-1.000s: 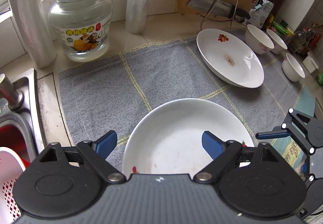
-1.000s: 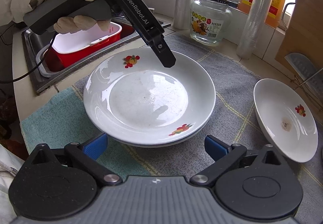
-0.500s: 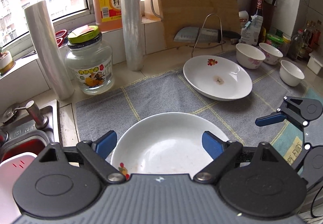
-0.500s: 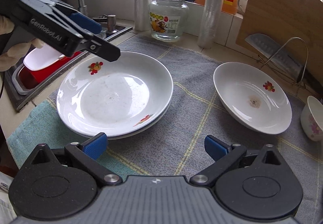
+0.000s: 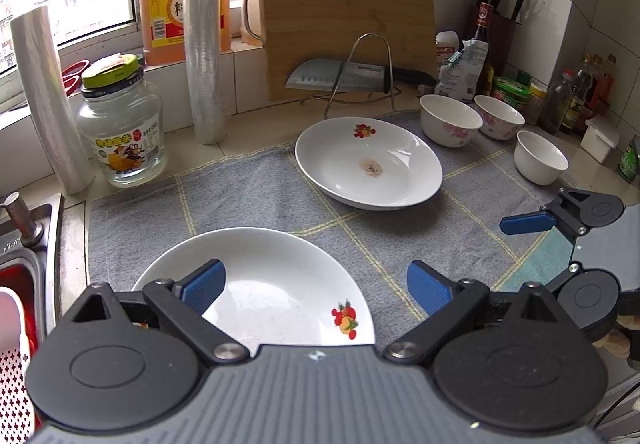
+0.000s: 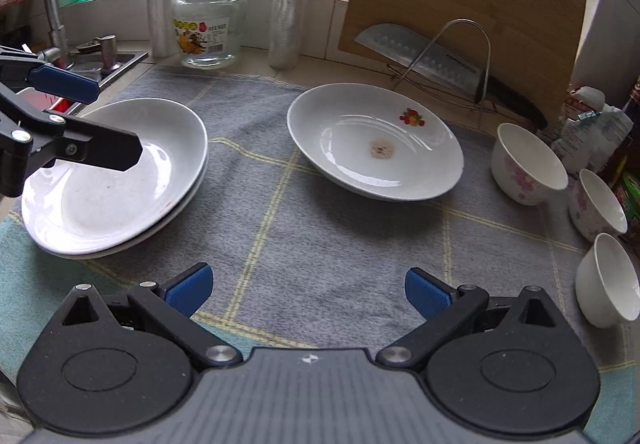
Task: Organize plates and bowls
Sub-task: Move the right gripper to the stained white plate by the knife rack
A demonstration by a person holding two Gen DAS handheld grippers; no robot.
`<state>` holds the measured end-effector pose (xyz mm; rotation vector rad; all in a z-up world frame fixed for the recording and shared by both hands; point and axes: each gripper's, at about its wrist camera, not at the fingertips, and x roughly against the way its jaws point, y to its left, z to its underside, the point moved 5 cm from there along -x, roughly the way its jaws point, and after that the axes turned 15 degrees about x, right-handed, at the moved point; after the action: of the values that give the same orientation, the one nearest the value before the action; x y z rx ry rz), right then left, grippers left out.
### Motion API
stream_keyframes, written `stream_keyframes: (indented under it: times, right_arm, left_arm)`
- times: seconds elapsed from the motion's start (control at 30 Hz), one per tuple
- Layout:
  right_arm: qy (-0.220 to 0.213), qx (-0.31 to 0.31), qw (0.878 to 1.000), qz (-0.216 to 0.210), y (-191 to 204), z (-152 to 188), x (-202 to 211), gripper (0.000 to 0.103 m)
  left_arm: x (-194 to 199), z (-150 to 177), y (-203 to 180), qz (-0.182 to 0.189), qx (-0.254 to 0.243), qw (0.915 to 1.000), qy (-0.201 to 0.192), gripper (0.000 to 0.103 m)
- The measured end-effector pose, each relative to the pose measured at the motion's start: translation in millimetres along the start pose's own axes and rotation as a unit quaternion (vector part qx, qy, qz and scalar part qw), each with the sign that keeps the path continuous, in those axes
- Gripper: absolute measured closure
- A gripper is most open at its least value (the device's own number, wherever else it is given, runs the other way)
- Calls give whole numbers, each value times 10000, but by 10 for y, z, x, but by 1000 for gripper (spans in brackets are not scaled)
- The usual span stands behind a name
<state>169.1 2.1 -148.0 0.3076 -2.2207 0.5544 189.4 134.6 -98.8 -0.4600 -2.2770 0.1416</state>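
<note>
The stack of two white shallow plates (image 5: 260,284) with small red fruit prints lies on the grey checked cloth (image 5: 248,196) on the counter, near the sink side, right under the left tongs (image 5: 316,282). In the left wrist view those tongs are opening, nothing between the blue pads — a second ago they stood narrower and closer over the plate. Beyond, a single white shallow plate (image 5: 368,168) with a brown stain at its centre sits nearer the wooden cutting board (image 5: 344,12), and three small white bowls (image 5: 450,120) stand in a row at the right. The right tongs (image 5: 532,222) show at the right edge.

In the right wrist view the right tongs (image 6: 308,290) stand wide and empty over bare cloth (image 6: 320,244). The stacked plates (image 6: 116,180) lie at the left with the left tongs (image 6: 80,120) above them; the stained plate (image 6: 376,152) is now nearly centred — earlier the stack filled the middle.
</note>
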Motion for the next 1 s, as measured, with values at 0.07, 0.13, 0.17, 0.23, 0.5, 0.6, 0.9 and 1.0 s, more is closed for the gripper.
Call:
stream_keyframes:
  times: [0.07,0.13,0.17,0.23,0.5,0.6,0.9,1.0]
  right_arm:
    - [29,-11,10000,38,-108,43,16,0]
    - [28,8,10000,64,-226,79,-5,0]
    - [7,15,10000,47,-289,95,-25,0]
    - [-39,27,10000,-5,-417,127,-77,0]
    - [-389,454,9963,-622,-931,220,-319,0]
    - [-492,551,9939,-813,-1132,220,-394,0]
    - [-530,566,9896,-1213,-1411,176,-640,0]
    - [-498,488,9903,-1200,-1428,166,-681,0]
  left_arm:
    - [-18,8,-45,-33,30,10000,-1,6]
    - [-40,24,-91,-66,119,9999,1,6]
    - [-57,30,-117,-83,162,9998,3,6]
    - [-106,46,-186,-207,206,9996,7,6]
    - [-373,-6,-660,-834,649,9944,-55,6]
    - [-450,-35,-827,-1087,765,9911,-86,6]
    - [-551,-6,-944,-1389,725,9876,129,6]
    - [-606,-47,-927,-1252,447,9909,230,6]
